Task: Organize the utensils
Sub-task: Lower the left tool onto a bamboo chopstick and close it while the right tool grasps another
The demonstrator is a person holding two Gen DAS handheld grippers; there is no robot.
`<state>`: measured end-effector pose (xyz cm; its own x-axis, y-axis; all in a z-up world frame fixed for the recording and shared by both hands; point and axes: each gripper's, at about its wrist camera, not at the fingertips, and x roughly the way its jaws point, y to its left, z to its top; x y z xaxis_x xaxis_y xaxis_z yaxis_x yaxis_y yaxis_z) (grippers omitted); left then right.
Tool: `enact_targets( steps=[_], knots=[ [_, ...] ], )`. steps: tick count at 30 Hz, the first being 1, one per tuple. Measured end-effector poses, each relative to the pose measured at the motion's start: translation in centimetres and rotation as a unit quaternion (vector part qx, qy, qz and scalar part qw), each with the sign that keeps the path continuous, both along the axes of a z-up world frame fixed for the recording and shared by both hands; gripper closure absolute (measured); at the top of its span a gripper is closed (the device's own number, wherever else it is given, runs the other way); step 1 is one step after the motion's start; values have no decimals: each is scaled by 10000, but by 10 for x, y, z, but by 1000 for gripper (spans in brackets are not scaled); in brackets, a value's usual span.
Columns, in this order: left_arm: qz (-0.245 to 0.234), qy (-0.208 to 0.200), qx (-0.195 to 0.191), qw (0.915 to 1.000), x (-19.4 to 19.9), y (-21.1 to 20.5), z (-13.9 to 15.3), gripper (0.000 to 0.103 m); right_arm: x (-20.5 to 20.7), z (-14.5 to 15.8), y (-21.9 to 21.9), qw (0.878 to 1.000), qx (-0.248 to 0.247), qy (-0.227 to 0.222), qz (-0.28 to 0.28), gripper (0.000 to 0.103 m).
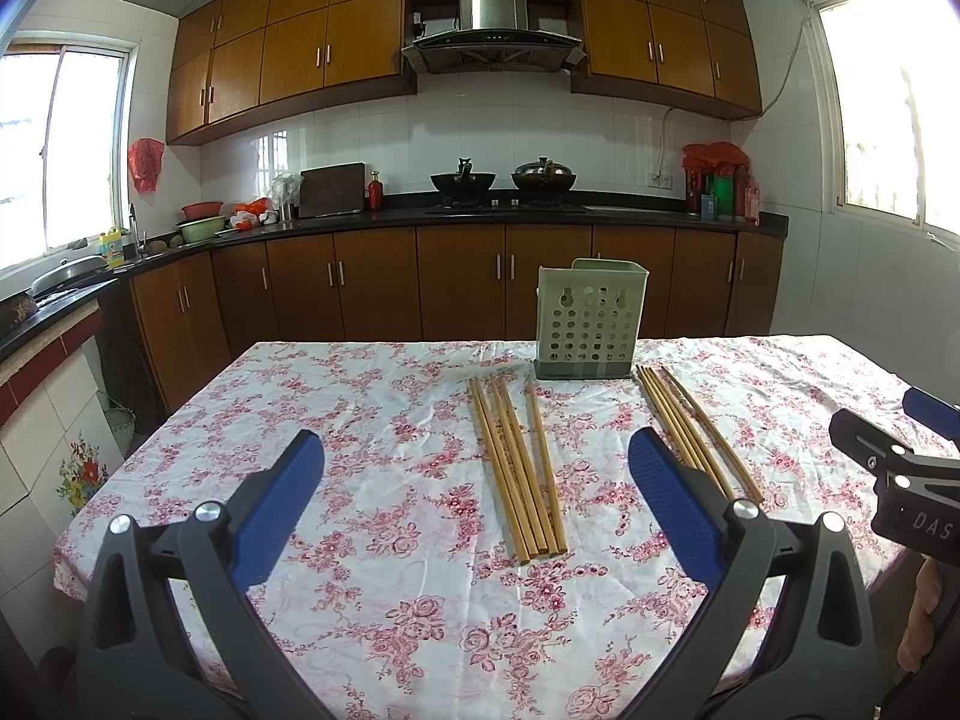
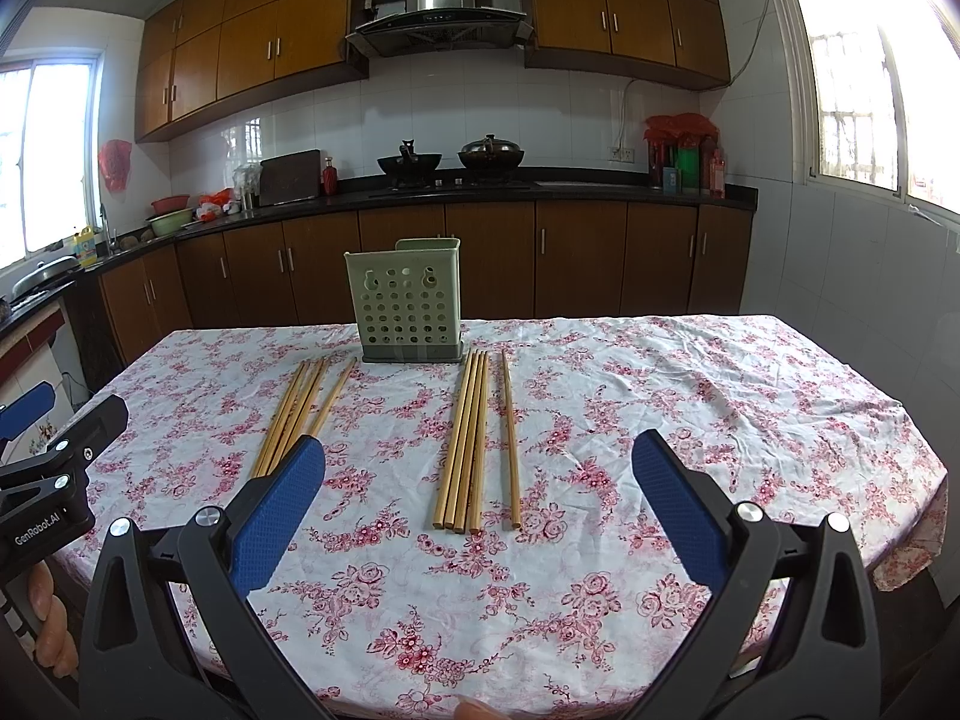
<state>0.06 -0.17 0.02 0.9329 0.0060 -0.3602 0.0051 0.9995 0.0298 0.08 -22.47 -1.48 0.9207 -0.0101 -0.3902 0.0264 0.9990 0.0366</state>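
bright daylight | windows (image 1: 888,108) blown out | fisheye-bent edges | sharp

holder (image 2: 408,306) at table (image 2: 690,396) rear, 2 chopstick groups (image 2: 465,444) in front

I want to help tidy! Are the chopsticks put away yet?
Nothing is put away yet. Both chopstick bundles, left and right, lie on the tablecloth before the green holder. The left gripper and right gripper are open, holding nothing. All chopsticks remain.

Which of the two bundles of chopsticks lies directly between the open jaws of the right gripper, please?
The right-hand bundle, lying beside the holder's right corner, with one stick slightly apart. The left-hand bundle is partly hidden behind the jaws.
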Motion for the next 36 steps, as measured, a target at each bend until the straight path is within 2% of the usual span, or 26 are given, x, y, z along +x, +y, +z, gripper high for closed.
enact_targets(
  steps=[11, 15, 18, 20, 22, 24, 25, 27, 29, 32, 36],
  knots=[
    [20, 120, 16, 9999, 5, 2, -8, 4, 2, -2, -1, 10000, 3, 32, 12, 2],
    [156, 434, -1, 9989, 20, 10, -14, 4, 8, -9, -3, 9998, -24, 162, -74, 2],
    [311, 802, 12, 9963, 38, 18, -20, 4, 22, -17, -7, 9988, -49, 442, -186, 4],
    [407, 1071, 74, 9934, 53, 24, -27, 4, 36, -24, -14, 9970, -27, 713, -285, 14],
    [455, 1382, 115, 9893, 71, 29, -37, 13, 54, -31, -23, 9944, 12, 1014, -296, 29],
    [437, 1670, 99, 9849, 88, 32, -46, 28, 75, -39, -31, 9902, 68, 1364, -304, 52],
    [425, 1778, 78, 9831, 95, 33, -50, 30, 87, -44, -35, 9877, 156, 1531, -260, 56],
    [357, 1997, -23, 9792, 109, 35, -57, 39, 108, -54, -40, 9825, 386, 1813, -174, 72],
    [231, 2198, -173, 9751, 123, 36, -65, 44, 128, -65, -43, 9766, 529, 2078, -138, 76],
    [27, 2399, -334, 9702, 139, 32, -74, 54, 147, -78, -46, 9699, 682, 2335, -87, 76],
    [-185, 2567, -418, 9654, 153, 23, -81, 63, 156, -88, -42, 9685, 525, 2434, -20, 77]
  ],
)
